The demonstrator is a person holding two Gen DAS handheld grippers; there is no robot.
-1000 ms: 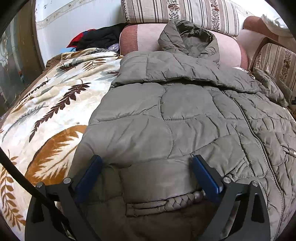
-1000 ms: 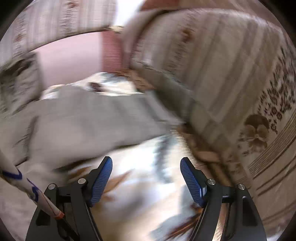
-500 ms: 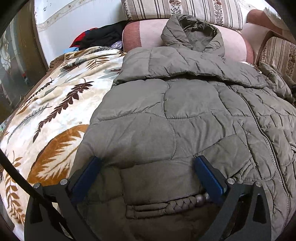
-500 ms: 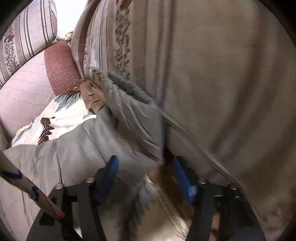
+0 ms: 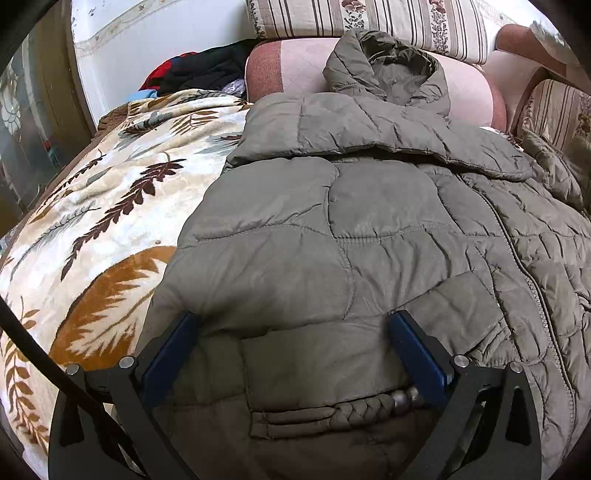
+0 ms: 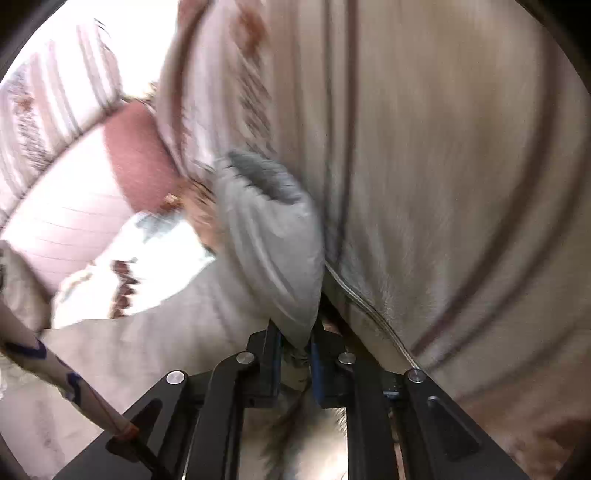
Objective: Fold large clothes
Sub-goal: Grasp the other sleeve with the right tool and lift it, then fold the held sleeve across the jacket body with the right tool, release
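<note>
An olive quilted hooded jacket [image 5: 369,229] lies spread on a leaf-patterned blanket, hood toward the sofa back. My left gripper [image 5: 295,332] is open, its blue pads [image 5: 417,354] resting on the jacket's lower part near a braided cord [image 5: 354,410]. My right gripper [image 6: 295,350] is shut on the cuff end of the jacket's sleeve [image 6: 269,254], which rises from the pads beside a striped cushion; this view is blurred.
The leaf-patterned blanket [image 5: 92,229] covers the seat to the left. A pink bolster [image 5: 295,62] and striped cushions [image 5: 369,14] line the back. Dark and red clothes [image 5: 199,70] are piled at the back left. A striped cushion [image 6: 443,184] fills the right wrist view.
My right gripper moved to the sleeve by the cushion and shut on it. My left gripper stayed open and shifted slightly over the jacket.
</note>
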